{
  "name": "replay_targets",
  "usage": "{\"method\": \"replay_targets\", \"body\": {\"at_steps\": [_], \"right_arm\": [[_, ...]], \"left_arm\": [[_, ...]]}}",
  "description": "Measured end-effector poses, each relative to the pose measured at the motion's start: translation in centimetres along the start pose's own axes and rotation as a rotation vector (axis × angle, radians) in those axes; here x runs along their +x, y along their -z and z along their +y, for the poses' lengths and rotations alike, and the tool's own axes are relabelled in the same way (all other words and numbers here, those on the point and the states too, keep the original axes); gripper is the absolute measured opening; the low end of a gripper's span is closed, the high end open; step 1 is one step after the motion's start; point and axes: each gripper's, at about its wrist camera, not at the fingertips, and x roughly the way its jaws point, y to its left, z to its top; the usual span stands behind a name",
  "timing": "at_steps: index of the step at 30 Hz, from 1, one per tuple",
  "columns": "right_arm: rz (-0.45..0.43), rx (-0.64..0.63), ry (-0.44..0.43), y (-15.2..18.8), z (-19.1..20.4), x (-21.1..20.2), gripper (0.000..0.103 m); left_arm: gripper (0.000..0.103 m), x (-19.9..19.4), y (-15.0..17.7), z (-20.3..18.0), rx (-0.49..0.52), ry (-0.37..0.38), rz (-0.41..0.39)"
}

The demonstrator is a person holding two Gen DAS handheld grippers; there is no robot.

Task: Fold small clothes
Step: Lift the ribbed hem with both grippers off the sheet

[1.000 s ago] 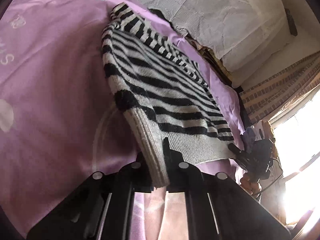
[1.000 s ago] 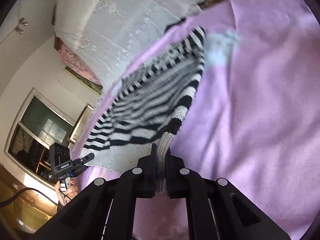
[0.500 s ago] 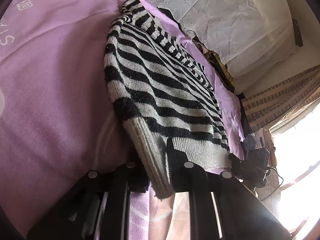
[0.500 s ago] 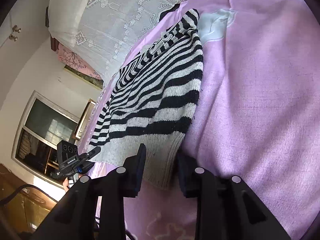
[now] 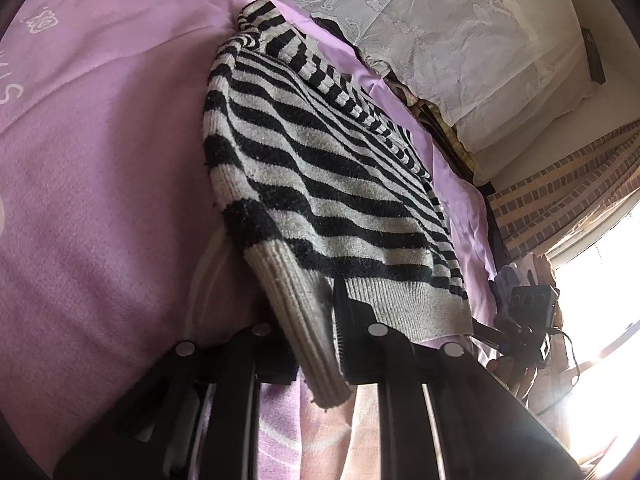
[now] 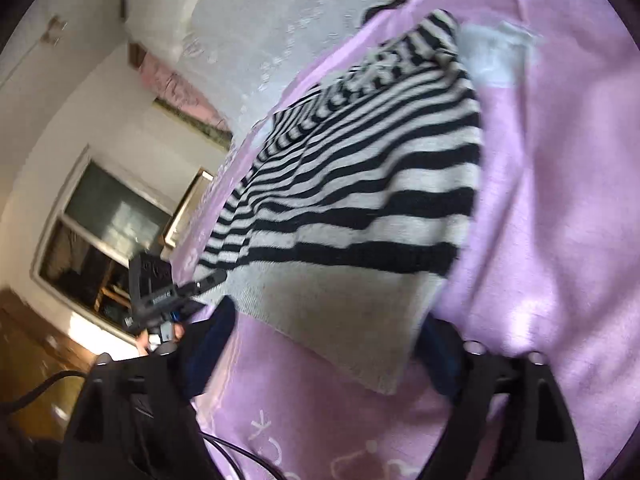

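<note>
Left wrist view: left gripper (image 5: 316, 344) loosely straddled sweater (image 5: 320, 184) hem; right gripper (image 6: 324, 352) released. Fold laid; next, withdraw clear.

left gripper (image 5: 316, 344): matte black body, silver round screw heads across the fingers (image 5: 360, 344), ridged inner pad edge. right gripper (image 6: 324, 352): black frame, dark blue finger pads, black cable trailing below, small dark screws.

A small black-and-grey striped knit sweater (image 5: 320, 184) lies flat on a pink bedspread (image 5: 100, 160), its plain grey ribbed hem (image 6: 344, 320) nearest both cameras, one hem corner slightly lifted.
</note>
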Motion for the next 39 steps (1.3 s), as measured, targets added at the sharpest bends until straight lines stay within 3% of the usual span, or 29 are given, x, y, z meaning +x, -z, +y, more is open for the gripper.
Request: {"method": "replay_targets", "body": {"at_steps": [3, 5, 11, 12, 14, 16, 18, 20, 23, 25, 27, 29, 30, 32, 34, 39], "right_arm": [[-0.012, -0.041, 0.033, 0.2, 0.8, 0.5, 0.1], [-0.051, -0.013, 0.017, 0.3, 0.4, 0.1, 0.1], [-0.047, -0.011, -0.011, 0.2, 0.1, 0.0, 0.099], [-0.06, -0.002, -0.005, 0.3, 0.0, -0.1, 0.092], [-0.068, 0.024, 0.016, 0.4, -0.4, -0.1, 0.063], [-0.058, 0.109, -0.031, 0.6, -1.8, 0.2, 0.017], [-0.055, 0.189, -0.085, 0.7, -3.2, 0.4, 0.011], [-0.055, 0.169, -0.073, 0.7, -3.0, 0.4, 0.011], [-0.049, 0.081, 0.018, 0.8, -1.4, 0.8, 0.011], [-0.047, 0.081, 0.022, 0.8, -1.5, 0.9, 0.011], [-0.048, 0.099, 0.009, 0.8, -1.8, 0.9, 0.01], [-0.059, 0.082, 0.025, 0.9, -1.5, 0.7, 0.009], [-0.065, 0.064, 0.038, 1.0, -1.2, 0.7, 0.008], [-0.077, 0.042, 0.053, 1.1, -0.8, 0.4, 0.008], [-0.084, 0.045, 0.051, 1.2, -0.9, 0.2, 0.008], [-0.107, 0.055, 0.051, 1.4, -1.0, -0.2, 0.007]], "left_arm": [[0.013, 0.0, 0.0, -0.1, 0.001, -0.003, 0.001], [0.013, 0.1, 0.0, -0.2, 0.003, -0.006, 0.002], [0.016, 0.2, -0.1, -0.4, 0.014, -0.007, 0.006], [0.017, 0.2, -0.2, -0.4, 0.019, -0.004, 0.009], [0.028, 0.2, -0.2, -0.8, 0.047, 0.013, 0.02], [0.042, 0.3, 0.0, -1.6, 0.094, 0.033, 0.031], [0.058, 0.6, 0.3, -3.0, 0.174, 0.033, 0.048], [0.071, 1.2, 0.8, -4.3, 0.243, -0.011, 0.059], [0.072, 2.3, 1.2, -5.6, 0.291, -0.121, 0.061], [0.072, 2.4, 1.1, -5.6, 0.281, -0.129, 0.046], [0.067, 1.9, 0.8, -5.0, 0.241, -0.101, 0.019], [0.041, 1.5, 0.2, -3.9, 0.181, -0.081, -0.004], [0.034, 1.4, 0.2, -3.5, 0.163, -0.069, -0.007], [0.01, 1.1, -0.3, -2.2, 0.099, -0.005, -0.004], [0.007, 1.1, -0.4, -1.5, 0.063, 0.033, 0.007], [0.005, 0.5, -0.2, -1.8, 0.084, 0.028, -0.008]]}}
